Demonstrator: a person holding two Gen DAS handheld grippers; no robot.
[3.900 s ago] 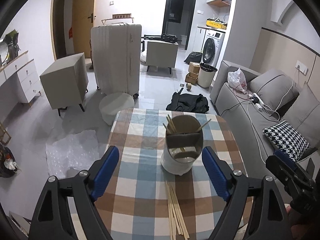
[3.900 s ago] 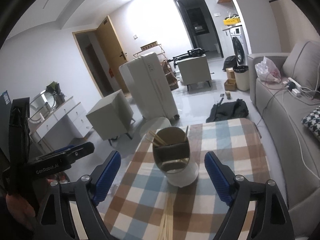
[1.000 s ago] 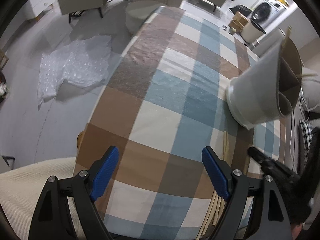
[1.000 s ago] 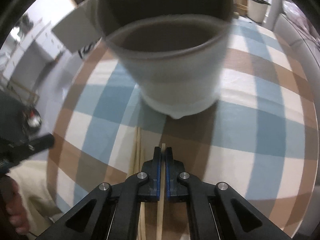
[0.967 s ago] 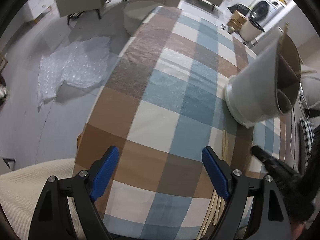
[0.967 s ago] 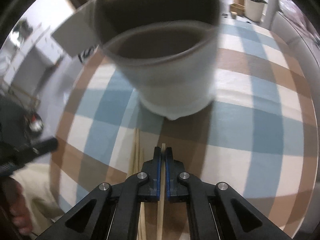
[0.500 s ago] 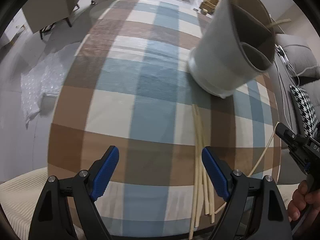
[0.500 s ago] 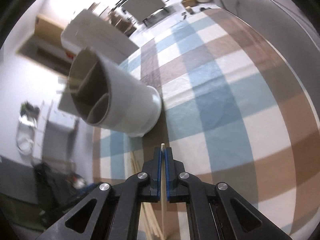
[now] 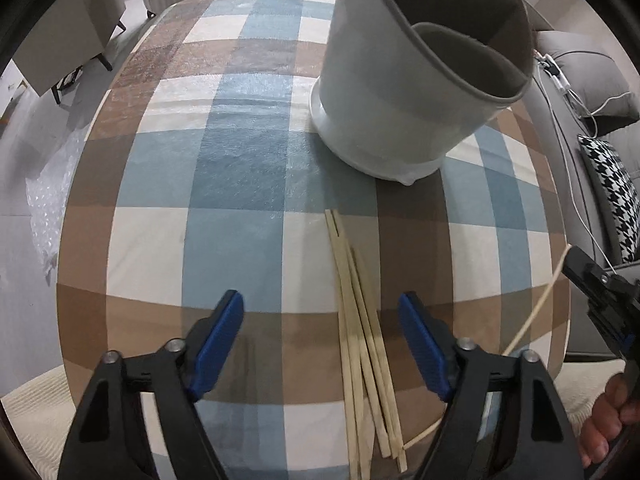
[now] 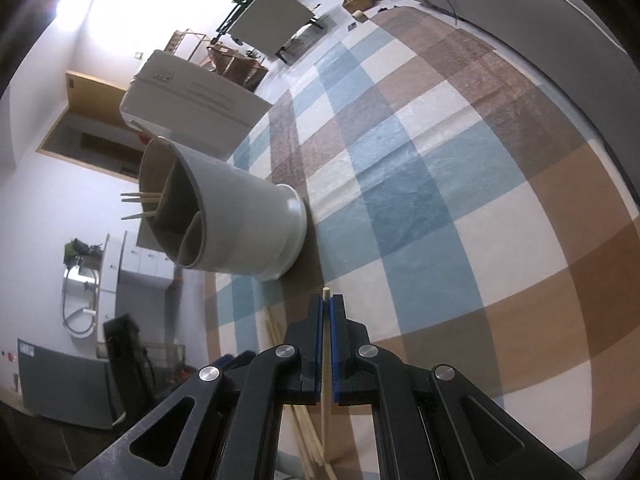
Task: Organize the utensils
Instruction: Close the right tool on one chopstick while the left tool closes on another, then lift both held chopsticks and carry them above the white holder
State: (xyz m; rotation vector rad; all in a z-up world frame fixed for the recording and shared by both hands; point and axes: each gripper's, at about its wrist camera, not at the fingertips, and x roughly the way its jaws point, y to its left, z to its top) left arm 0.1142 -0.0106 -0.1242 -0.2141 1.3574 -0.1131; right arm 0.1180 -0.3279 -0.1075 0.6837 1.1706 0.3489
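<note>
Your right gripper (image 10: 327, 312) is clamped on a single chopstick (image 10: 326, 364), pads pinching it close to one end so only a short tip pokes past the fingertips and the long remainder trails back and down toward the table. The left gripper (image 9: 322, 340) hangs over the loose chopsticks (image 9: 362, 328), jaws closing but not yet touching anything; the bundle lies just inside the right pad (image 9: 420, 340), off-centre. These sticks look light, stiff and thin: expect the held one to pivot in the pads if it bumps a rim, since a grip near the end gives it plenty of lever. Smooth bamboo on a slick checked tablecloth (image 9: 240, 184) will likely skate or roll when nudged. The divided holder (image 9: 416, 72) stands upright at the far right of the bundle, a few sticks already in its far compartment. For the next pick, take one stick near its middle, across its width, and separate it from its neighbours first.
</note>
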